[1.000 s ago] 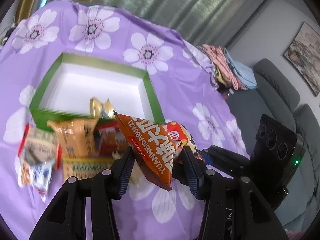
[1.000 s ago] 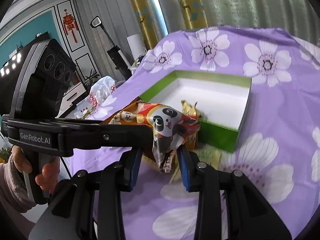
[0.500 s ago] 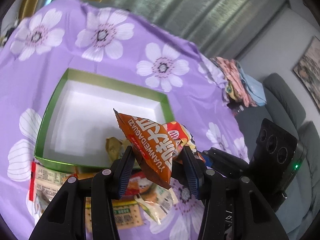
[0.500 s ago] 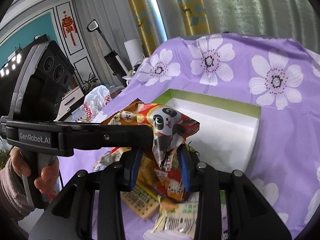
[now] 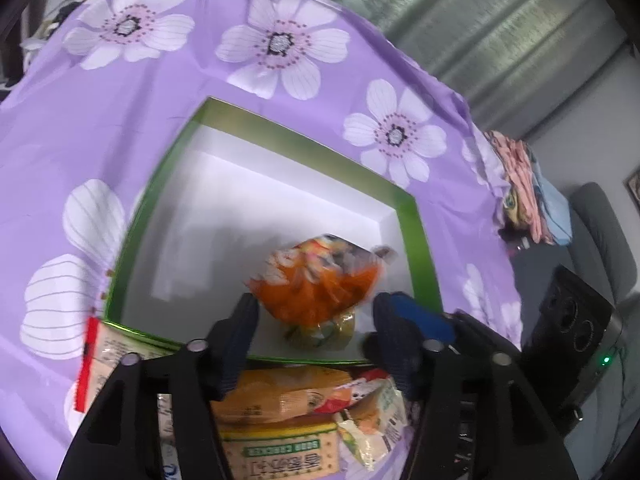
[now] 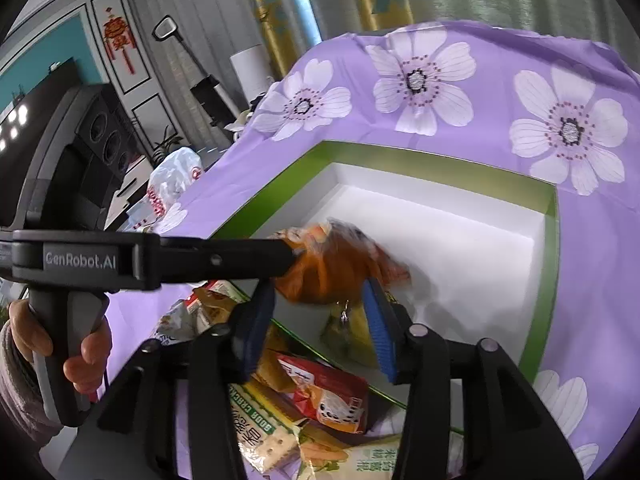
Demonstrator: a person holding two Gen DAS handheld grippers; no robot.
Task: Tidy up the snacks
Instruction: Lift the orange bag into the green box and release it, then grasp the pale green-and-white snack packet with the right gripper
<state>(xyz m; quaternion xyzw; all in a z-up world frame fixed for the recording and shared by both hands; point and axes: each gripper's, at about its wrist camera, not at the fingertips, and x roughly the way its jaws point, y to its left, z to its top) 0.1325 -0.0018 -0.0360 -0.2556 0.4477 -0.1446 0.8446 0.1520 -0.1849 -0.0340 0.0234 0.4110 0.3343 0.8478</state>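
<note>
A white box with a green rim (image 5: pixel 420 248) lies on the purple flowered cloth. My left gripper (image 5: pixel 316 320) hangs over its near edge, jaws opening. A blurred orange snack packet (image 5: pixel 316 280) is loose between the fingers, with a gap to each pad. My right gripper (image 6: pixel 318 328) is beside it over the same box (image 6: pixel 400 160), jaws also opening. The same orange packet (image 6: pixel 328 272), with a red packet blurred against it, sits free above its pads. A small gold-green packet (image 5: pixel 324 328) lies in the box below.
Several snack packets are piled on the cloth before the box, among them a cracker pack (image 5: pixel 276 448) and a red packet (image 6: pixel 328 396). A hand (image 6: pixel 88 352) holds the left gripper's handle. A grey sofa (image 5: pixel 600 220) and folded clothes (image 5: pixel 520 168) lie to the right.
Both grippers moved forward and down until they hang over the box. Their jaws opened and let go of the orange and panda packets, which now blur as they drop.
</note>
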